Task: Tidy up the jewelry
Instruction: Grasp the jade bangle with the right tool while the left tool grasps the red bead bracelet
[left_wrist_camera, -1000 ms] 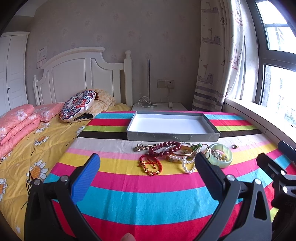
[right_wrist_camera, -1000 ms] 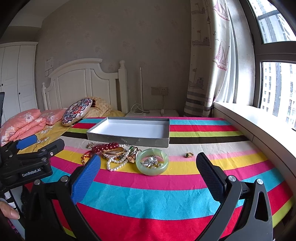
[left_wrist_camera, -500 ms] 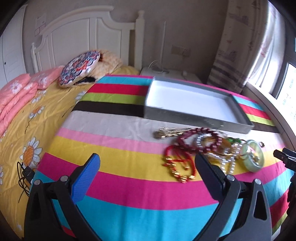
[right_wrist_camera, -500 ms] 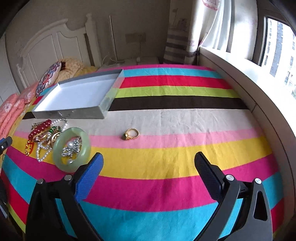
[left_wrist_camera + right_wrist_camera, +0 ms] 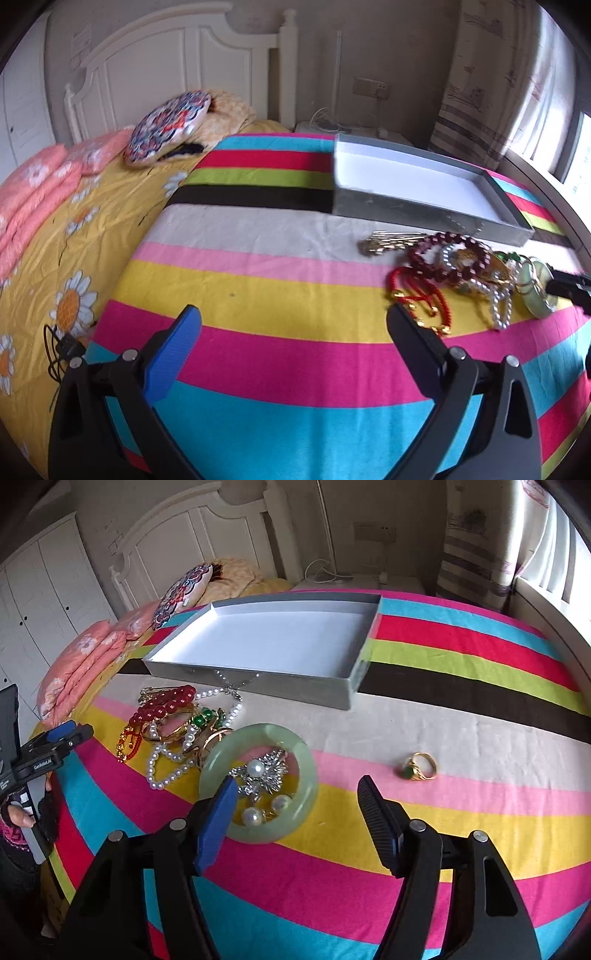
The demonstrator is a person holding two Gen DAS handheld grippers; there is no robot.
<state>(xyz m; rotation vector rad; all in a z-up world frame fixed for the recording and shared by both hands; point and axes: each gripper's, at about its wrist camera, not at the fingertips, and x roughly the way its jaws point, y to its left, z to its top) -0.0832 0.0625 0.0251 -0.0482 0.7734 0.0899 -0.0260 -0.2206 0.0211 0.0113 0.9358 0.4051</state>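
Since the box [image 5: 266, 642] holds nothing yet, sorting looks barely begun: from left, the left gripper [image 5: 291, 332] hangs spread and empty, the bead heap [image 5: 173, 716] and bangle [image 5: 258, 782] lie before the box, the right gripper [image 5: 295, 805] gapes by the bangle, the ring [image 5: 419, 766] apart

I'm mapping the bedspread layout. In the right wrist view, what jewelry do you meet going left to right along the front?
Red cord bracelet → pearl strand → green jade bangle → gold ring with green stone.
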